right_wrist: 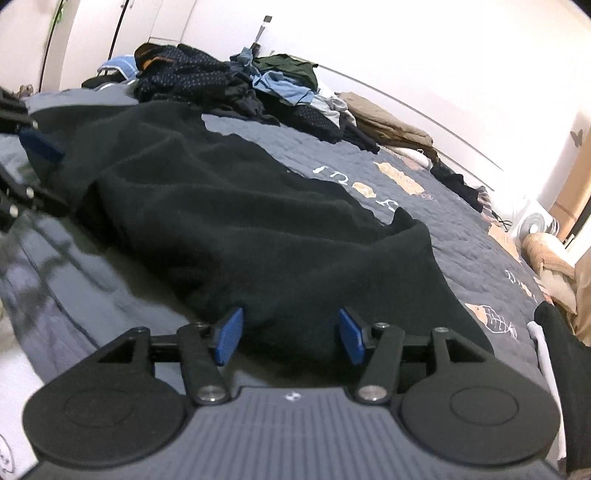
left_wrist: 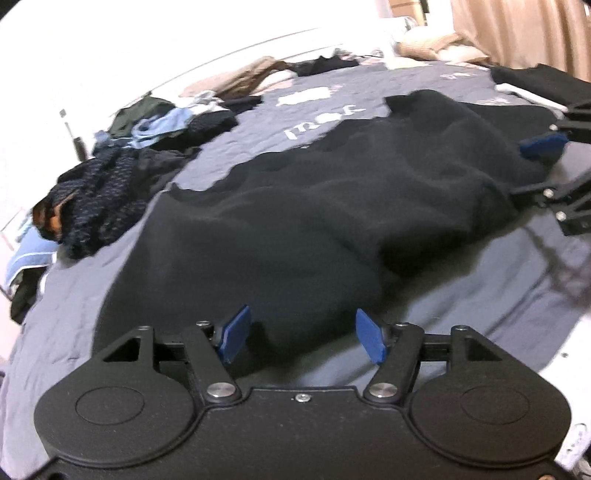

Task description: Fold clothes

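Observation:
A black fleece garment lies rumpled across the grey quilted bed; it also shows in the right wrist view. My left gripper is open, its blue pads either side of the garment's near edge. My right gripper is open at the opposite end, its blue pads either side of that edge. The right gripper shows at the far right of the left wrist view, and the left gripper at the far left of the right wrist view.
A pile of dark and blue clothes lies along the bed's far side by the white wall, also in the right wrist view. Folded black clothes sit at one corner. A beige curtain and a white fan stand beyond the bed.

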The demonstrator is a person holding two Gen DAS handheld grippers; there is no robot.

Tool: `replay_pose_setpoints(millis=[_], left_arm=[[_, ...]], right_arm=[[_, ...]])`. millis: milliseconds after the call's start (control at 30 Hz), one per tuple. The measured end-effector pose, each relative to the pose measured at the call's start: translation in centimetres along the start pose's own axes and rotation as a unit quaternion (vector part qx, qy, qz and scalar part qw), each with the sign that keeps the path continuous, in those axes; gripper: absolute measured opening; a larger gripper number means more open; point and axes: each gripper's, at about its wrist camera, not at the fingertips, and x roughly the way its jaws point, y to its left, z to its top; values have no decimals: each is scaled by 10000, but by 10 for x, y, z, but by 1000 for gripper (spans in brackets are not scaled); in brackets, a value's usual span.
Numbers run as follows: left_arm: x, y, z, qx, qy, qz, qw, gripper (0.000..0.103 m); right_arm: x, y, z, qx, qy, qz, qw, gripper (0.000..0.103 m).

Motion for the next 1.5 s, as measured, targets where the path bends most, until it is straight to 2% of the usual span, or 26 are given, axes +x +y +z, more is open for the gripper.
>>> replay_pose_setpoints(millis=[100,167,200,233,267,300,367,433,567,667,733,800,900,1000,1033,1067,1100,1133,1200,1233,1300,1367,1433,1500], left_arm=[[4,2,-1,22,17,33,10000,62],[6,1,-2,75,37,-4,10000,46],[8,0,-2,115,82,-50,9999,42],[10,0,-2,117,116,-99,9998,31],[11,2,-1,60,147,-141,9998,24],[12,4,-1,-1,177,-183,9997,22],[13,10,0,-159,224,-270,9993,16],[10,17,1,-362,236,-364,9984,13],[0,25,2,-469,161,-451,9977,10],[-6,31,3,-529,101,-484,9974,8],[-7,33,3,-589,97,-510,9969,8],[-4,35,3,-672,132,-541,9962,8],[-2,38,2,-846,208,-647,9941,10],[-11,50,0,-1317,120,-737,9885,15],[-15,54,-2,-1458,45,-739,9865,21],[-19,61,-4,-1594,-58,-678,9849,32],[-23,67,-6,-1753,-125,-605,9826,39],[-26,75,-9,-1998,-156,-566,9781,51],[-32,91,-15,-2493,-216,-491,9669,55],[-35,99,-18,-2739,-245,-454,9604,55],[-36,118,-28,-3488,-243,-440,9358,58],[-35,132,-41,-4189,-235,-485,9065,60],[-33,143,-52,-4779,-208,-579,8763,61],[-29,146,-59,-5106,-176,-677,8570,63]], right_arm=[[5,2,-2,-72,39,2,10000,56],[6,4,-4,-191,29,-7,9998,54],[7,4,-4,-210,40,-8,9998,52],[7,4,-4,-208,52,-29,9998,50],[7,3,-3,-211,61,-65,9997,42],[6,1,-3,-211,64,-98,9997,29],[5,-2,-3,-192,56,-141,9997,26],[3,-5,-4,-123,40,-120,9998,23],[-5,-11,-2,-28,-97,-196,9998,16],[-11,-19,0,62,-182,-463,9987,7],[-8,-30,-4,241,-4,-715,9972,0],[-3,-46,-11,617,190,-853,9943,0],[-4,-70,-18,1409,211,-528,9884,0],[-10,-87,-23,2051,159,-183,9785,4],[-12,-92,-25,2252,137,-66,9742,5],[-14,-96,-27,2449,133,44,9695,9],[-15,-99,-27,2629,143,146,9646,15],[-16,-101,-28,2823,134,261,9589,19],[-19,-104,-32,3194,101,441,9465,41],[-21,-104,-34,3362,86,516,9403,46],[-24,-104,-39,3695,56,665,9268,54],[-24,-107,-44,4037,97,717,9120,57],[-22,-113,-53,4487,169,750,8903,57],[-19,-120,-63,4933,270,751,8662,58]])
